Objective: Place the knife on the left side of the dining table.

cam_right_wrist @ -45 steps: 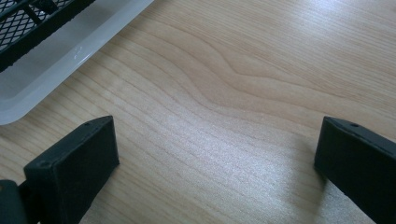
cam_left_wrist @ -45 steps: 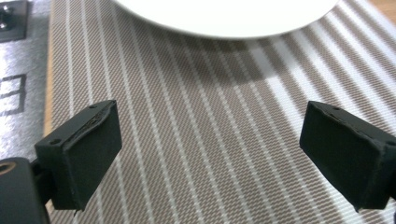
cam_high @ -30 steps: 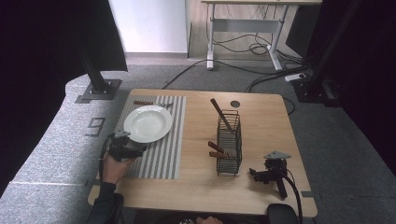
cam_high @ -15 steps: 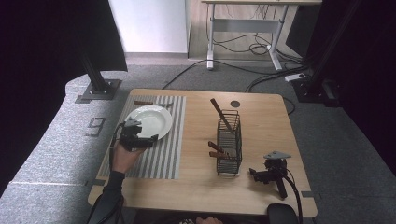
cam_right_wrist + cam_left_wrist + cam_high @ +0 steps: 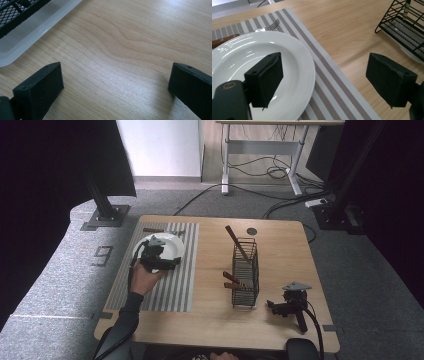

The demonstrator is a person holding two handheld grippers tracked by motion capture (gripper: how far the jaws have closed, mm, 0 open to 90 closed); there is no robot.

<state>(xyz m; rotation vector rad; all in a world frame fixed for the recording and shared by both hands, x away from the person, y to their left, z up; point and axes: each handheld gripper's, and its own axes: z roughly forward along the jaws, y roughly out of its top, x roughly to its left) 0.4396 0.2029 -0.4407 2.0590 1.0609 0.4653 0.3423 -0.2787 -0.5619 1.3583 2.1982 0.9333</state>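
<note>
Here the left gripper [image 5: 172,264], held in the person's left hand [image 5: 142,279], hovers over the near-right rim of the round white ceramic plate [image 5: 294,62] that lies on the grey-and-white striped placemat [image 5: 332,82]; its jaws stand wide apart with nothing between them, one over the plate's well and the other out over the light wooden table [image 5: 342,27], which reads as a straddle of the rim in readiness to pinch it; a judgement, since no contact shows yet. Beyond the plate, a silver fork with a brown wooden handle [image 5: 268,25] lies along the mat's far edge, just beside the rim. The right gripper [image 5: 272,307] lies parked on the bare wood near the table's front right corner, no hand on it, jaws also spread wide and empty; it sits close to the black wire cutlery basket [image 5: 246,279], whose translucent white drip tray [image 5: 32,31] edges into the right gripper view, probably set aside while the left hand works alone. Compared with a second ago, the left gripper has travelled forward from the mat's near-left part onto the plate; the right gripper, basket and plate have not shifted.
</note>
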